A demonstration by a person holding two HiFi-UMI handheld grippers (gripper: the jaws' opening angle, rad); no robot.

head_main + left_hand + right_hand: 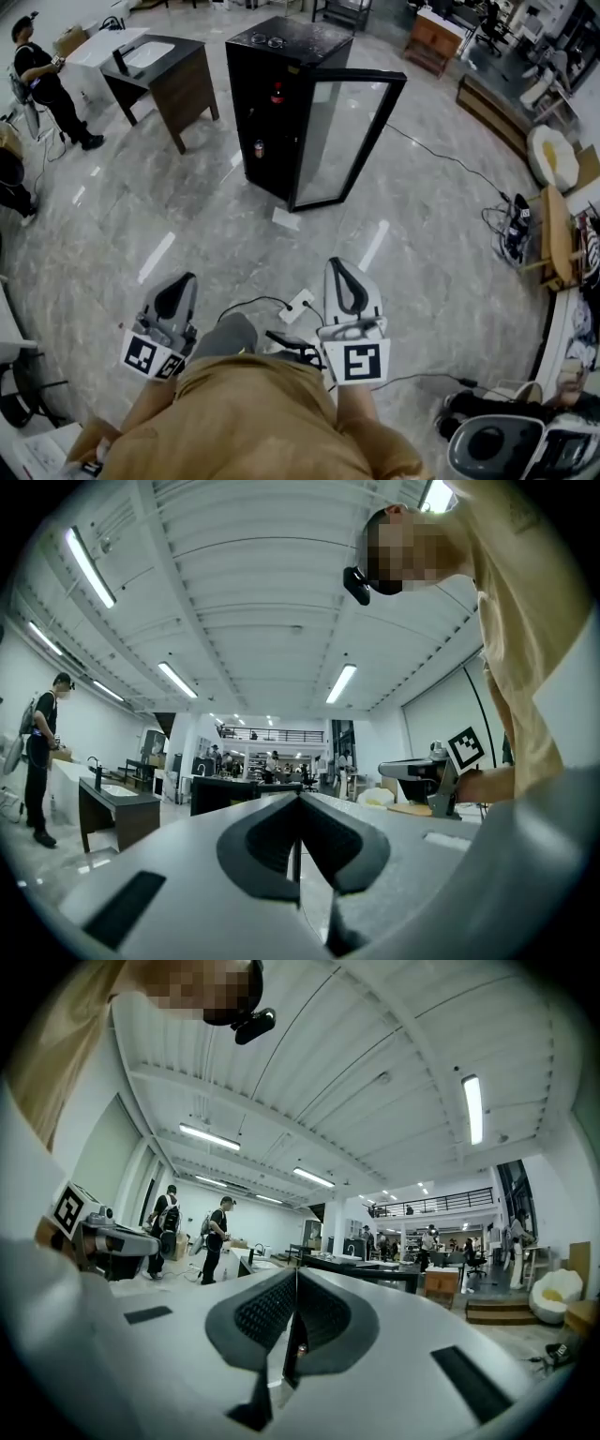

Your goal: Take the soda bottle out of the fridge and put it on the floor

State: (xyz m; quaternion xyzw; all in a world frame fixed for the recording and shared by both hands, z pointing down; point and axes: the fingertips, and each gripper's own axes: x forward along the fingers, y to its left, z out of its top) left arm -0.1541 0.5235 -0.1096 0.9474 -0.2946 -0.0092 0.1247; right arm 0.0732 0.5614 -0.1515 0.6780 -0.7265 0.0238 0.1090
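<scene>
Plainly, square markers [362, 362] [142, 355] on hand-held grippers [343, 267] [181, 281]

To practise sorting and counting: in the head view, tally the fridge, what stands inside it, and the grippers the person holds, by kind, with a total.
fridge: 1
soda bottle: 1
small can, as far as it can be made out: 1
grippers, the left gripper and the right gripper: 2
Total: 5

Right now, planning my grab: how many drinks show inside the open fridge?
2: a bottle up high and what looks like a can below it. More may be hidden.
</scene>
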